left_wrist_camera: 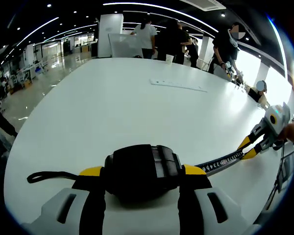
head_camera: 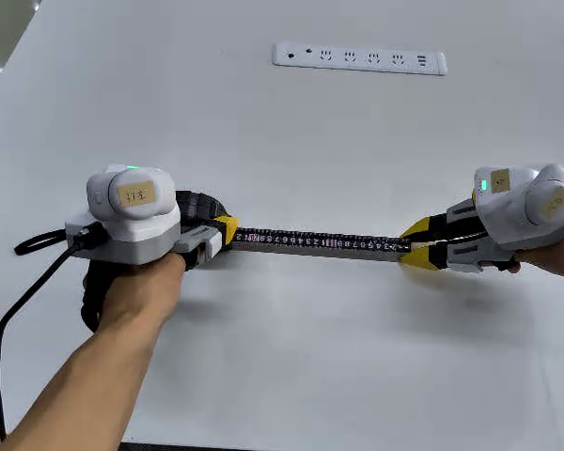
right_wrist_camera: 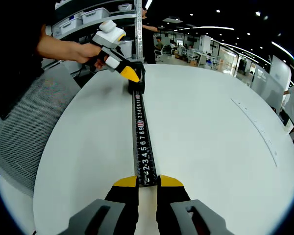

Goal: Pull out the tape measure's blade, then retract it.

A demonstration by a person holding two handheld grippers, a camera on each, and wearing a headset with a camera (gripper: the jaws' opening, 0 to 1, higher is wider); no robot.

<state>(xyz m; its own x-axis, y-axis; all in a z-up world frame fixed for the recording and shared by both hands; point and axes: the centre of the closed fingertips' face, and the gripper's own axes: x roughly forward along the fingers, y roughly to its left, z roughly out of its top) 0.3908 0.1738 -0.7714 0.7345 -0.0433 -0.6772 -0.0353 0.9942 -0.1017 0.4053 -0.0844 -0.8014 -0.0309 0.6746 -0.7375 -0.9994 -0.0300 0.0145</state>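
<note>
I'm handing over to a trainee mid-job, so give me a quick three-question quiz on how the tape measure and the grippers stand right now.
1. True or false: the blade is fully wound into the tape measure case.
2. Which gripper clamps the case? A) left gripper B) right gripper C) neither
3. Fill in: the right gripper is shut on the blade's free ____.
Key: 1 false, the blade spans between the grippers; 2 A; 3 end.
</note>
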